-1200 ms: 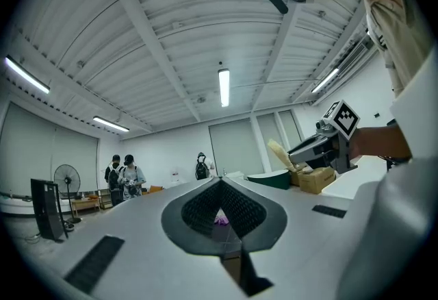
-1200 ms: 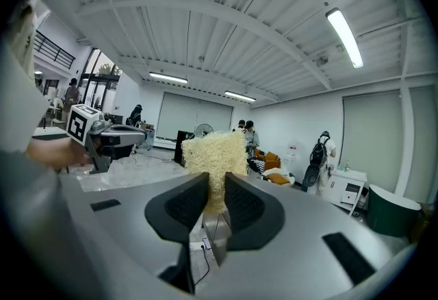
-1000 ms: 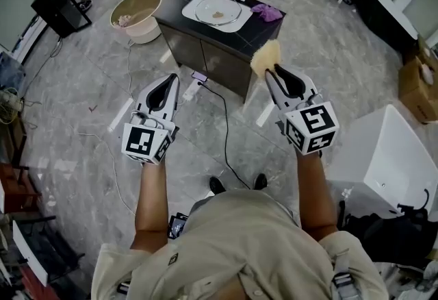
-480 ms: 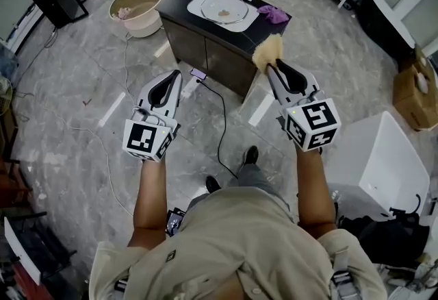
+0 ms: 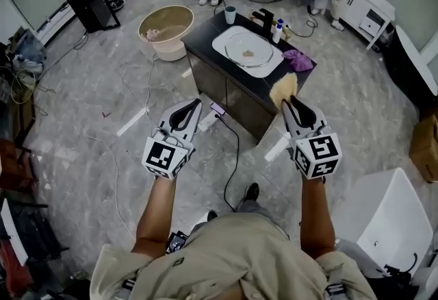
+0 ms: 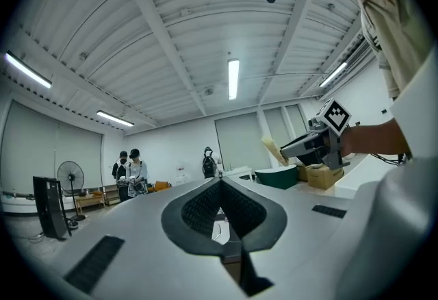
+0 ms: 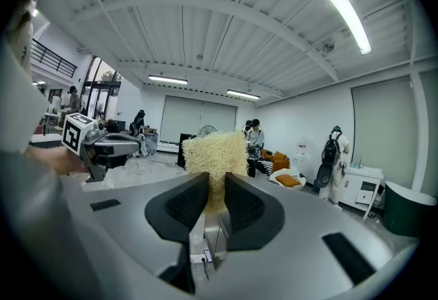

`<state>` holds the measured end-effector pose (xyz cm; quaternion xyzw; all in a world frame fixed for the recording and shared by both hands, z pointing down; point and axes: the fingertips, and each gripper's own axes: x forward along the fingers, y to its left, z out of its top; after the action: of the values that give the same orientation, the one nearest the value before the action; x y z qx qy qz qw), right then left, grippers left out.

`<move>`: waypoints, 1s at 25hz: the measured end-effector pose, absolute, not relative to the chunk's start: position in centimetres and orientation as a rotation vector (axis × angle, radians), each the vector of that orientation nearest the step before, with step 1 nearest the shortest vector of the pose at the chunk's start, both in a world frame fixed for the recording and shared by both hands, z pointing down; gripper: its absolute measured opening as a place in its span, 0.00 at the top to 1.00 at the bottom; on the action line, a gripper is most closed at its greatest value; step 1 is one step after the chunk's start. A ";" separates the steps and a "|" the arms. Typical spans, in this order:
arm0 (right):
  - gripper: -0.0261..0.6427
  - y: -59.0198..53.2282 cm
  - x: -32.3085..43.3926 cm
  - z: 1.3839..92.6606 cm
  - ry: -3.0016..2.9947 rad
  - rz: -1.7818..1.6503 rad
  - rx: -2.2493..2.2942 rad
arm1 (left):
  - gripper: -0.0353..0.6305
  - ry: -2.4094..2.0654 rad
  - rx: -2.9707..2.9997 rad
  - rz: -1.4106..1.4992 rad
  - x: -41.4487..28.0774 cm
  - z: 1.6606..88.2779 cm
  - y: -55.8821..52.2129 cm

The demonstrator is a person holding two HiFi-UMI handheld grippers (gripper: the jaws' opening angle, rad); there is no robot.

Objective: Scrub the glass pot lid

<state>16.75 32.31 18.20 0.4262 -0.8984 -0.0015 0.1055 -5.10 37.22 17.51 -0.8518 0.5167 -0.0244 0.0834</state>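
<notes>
The glass pot lid lies in a white sink set in a dark counter, well ahead of both grippers. My right gripper is shut on a pale yellow scrub sponge, which sticks up between its jaws. It hovers in the air near the counter's front right corner. My left gripper is shut with nothing in it, held above the floor to the counter's front left.
A faucet, a white bottle, a cup and a purple cloth stand around the sink. A beige tub sits on the floor at left. A cable runs over the floor. A white box stands at right. People stand at the back.
The counter and sink have shifted lower in the head view. Both grippers keep their pose, the sponge still held in the right one.
</notes>
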 end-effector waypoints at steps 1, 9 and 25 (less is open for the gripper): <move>0.84 31.1 17.4 18.3 -2.650 -0.001 1.253 | 0.93 1.548 -2.537 -0.078 -4.6 17.4 36.1; 0.84 21.8 21.3 19.5 -2.705 0.038 1.196 | 0.93 1.614 -2.508 -0.105 -0.2 17.9 28.5; 0.84 12.8 24.7 21.2 -2.719 0.068 1.157 | 0.93 1.609 -2.496 -0.102 3.9 17.3 18.5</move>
<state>24.69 12.85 21.16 0.3897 -0.9159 0.0230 0.0931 3.93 18.47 17.32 -0.8369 0.5396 -0.0340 0.0849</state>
